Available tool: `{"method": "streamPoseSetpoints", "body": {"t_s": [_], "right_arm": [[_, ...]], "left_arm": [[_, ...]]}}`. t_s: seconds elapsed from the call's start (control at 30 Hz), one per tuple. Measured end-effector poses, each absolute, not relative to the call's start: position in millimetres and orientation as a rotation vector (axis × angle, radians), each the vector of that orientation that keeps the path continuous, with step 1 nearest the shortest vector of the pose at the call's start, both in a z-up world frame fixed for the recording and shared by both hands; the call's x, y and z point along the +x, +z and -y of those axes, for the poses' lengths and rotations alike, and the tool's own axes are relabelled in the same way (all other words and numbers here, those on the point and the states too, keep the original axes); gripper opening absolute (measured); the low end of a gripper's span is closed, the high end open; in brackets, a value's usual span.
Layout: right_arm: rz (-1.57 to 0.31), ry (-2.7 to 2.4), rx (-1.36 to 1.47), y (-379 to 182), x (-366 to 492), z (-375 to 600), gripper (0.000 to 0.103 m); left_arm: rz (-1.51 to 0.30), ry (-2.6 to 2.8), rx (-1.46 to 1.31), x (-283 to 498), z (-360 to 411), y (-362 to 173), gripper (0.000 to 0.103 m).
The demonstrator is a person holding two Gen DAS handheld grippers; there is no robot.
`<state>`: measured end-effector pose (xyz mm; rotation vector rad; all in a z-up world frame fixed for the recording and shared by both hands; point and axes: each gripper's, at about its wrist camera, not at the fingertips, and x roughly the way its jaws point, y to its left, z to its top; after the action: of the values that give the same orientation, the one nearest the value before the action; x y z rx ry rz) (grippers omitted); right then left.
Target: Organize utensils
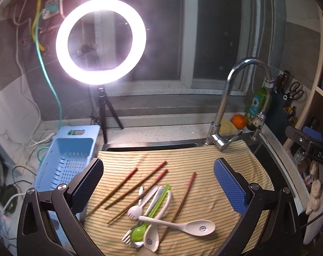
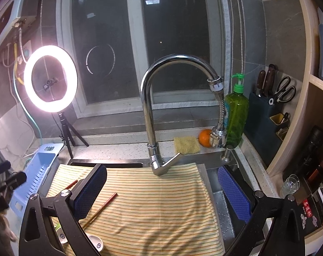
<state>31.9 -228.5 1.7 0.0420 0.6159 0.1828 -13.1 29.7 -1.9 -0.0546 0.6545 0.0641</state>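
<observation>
On yellow striped cloth (image 1: pixel 204 170): brown red-tipped chopsticks (image 1: pixel 127 189), white plastic spoons (image 1: pixel 191 227) piled.
Left gripper (image 1: pixel 158 183) and right gripper (image 2: pixel 162 192) gape empty; pale blue slotted basket (image 1: pixel 65 160) at nine o'clock.

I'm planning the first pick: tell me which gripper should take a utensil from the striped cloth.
Left. The left gripper hangs open right over the utensil pile, with the blue basket beside it. The right gripper, also open, faces mostly bare striped cloth near the faucet.

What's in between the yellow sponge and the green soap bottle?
An orange sits between the yellow sponge and the green soap bottle, on the ledge behind the sink. The right wrist view shows it best.
</observation>
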Motion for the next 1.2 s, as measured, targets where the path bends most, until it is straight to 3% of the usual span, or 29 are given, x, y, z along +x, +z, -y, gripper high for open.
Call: {"method": "streamPoseSetpoints", "body": {"t_s": [0.43, 0.57, 0.7, 0.77, 0.83, 1.03, 1.2], "right_arm": [[-0.806, 0.472, 0.02, -43, 54, 184, 0.1], [-0.915, 0.602, -0.032, -64, 61, 157, 0.085], [-1.067, 0.755, -0.106, -98, 64, 127, 0.059], [-1.145, 0.809, -0.131, -114, 64, 117, 0.041], [-1.2, 0.841, -0.182, -130, 64, 108, 0.031], [-1.339, 0.922, -0.21, -159, 63, 98, 0.02], [-1.418, 0.939, -0.219, -170, 64, 97, 0.02]], "left_arm": [[-0.736, 0.195, -0.139, -39, -81, -29, 0.102], [-0.75, 0.217, -0.162, -54, -80, -39, 0.102], [-0.778, 0.24, -0.198, -66, -78, -53, 0.102], [-0.797, 0.254, -0.213, -72, -75, -61, 0.102], [-0.815, 0.269, -0.235, -78, -73, -69, 0.102], [-0.85, 0.3, -0.289, -94, -65, -87, 0.101], [-0.862, 0.308, -0.315, -104, -58, -97, 0.101]]}}
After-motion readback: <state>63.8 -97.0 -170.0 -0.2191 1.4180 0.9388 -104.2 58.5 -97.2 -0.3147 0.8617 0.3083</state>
